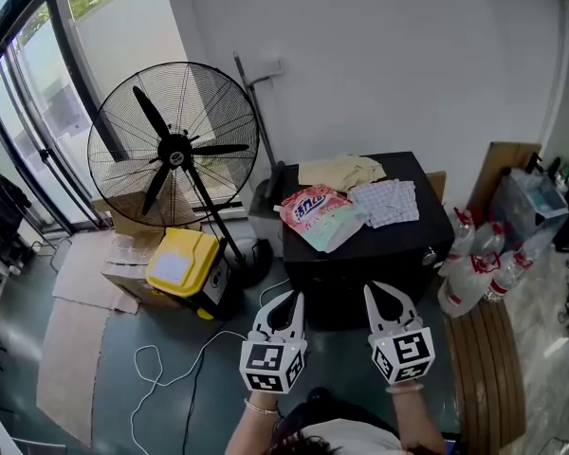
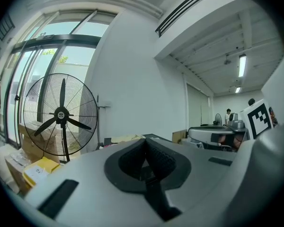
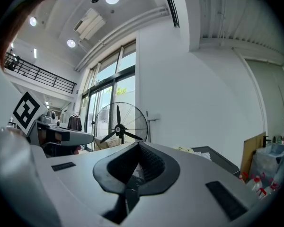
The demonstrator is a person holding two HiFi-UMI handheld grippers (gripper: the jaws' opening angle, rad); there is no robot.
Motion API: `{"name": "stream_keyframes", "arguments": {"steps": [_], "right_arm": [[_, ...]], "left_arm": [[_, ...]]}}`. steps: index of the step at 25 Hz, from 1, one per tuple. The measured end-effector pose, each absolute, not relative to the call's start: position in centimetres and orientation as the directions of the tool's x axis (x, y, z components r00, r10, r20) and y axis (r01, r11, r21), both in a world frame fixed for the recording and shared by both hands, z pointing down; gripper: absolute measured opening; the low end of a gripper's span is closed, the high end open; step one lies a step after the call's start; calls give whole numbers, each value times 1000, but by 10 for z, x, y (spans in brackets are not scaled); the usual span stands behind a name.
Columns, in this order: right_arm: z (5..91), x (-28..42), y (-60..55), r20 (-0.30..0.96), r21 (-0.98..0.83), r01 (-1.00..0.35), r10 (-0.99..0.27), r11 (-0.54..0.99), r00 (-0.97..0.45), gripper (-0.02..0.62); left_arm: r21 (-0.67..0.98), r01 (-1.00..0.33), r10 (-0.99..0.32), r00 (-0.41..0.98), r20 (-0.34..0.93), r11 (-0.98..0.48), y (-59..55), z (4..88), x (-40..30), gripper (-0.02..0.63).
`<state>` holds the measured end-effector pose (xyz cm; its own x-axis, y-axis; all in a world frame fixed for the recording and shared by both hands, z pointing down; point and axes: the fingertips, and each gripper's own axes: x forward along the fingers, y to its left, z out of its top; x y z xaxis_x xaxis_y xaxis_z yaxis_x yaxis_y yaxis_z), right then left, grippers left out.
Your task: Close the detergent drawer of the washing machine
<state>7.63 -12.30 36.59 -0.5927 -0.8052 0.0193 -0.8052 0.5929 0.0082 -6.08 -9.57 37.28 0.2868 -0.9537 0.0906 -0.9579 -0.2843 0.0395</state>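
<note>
The washing machine [image 1: 403,245] is a black box standing against the white wall, seen from above in the head view. Its dark front is in shadow and I cannot make out the detergent drawer there. A pink detergent bag [image 1: 318,214], a beige cloth [image 1: 339,171] and a checked cloth [image 1: 384,202] lie on its lid. My left gripper [image 1: 294,300] [image 2: 144,141] and right gripper [image 1: 373,292] [image 3: 138,144] are held side by side just in front of the machine, pointing level at it. Both are shut with nothing between the jaws.
A big standing fan [image 1: 175,145] [image 2: 61,115] [image 3: 119,124] is left of the machine, with a yellow-lidded box [image 1: 182,262] and flat cardboard at its foot. A white cable [image 1: 171,368] loops over the floor. Plastic bottles [image 1: 474,268] and a wooden bench [image 1: 488,368] are at the right.
</note>
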Motion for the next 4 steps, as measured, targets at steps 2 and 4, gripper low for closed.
{"name": "stream_keyframes", "arguments": {"steps": [2,4], "right_arm": [[366,77,-129,18,12,-808,-808,589,-589,28],[367,79,-134,17,14,-811,-811,585,-584,28]], "left_arm": [[44,-957,-953,290,84,-287,-100,373,-61,18],[51,-956,-953,292,80,-289,-104,376,-61,18]]}}
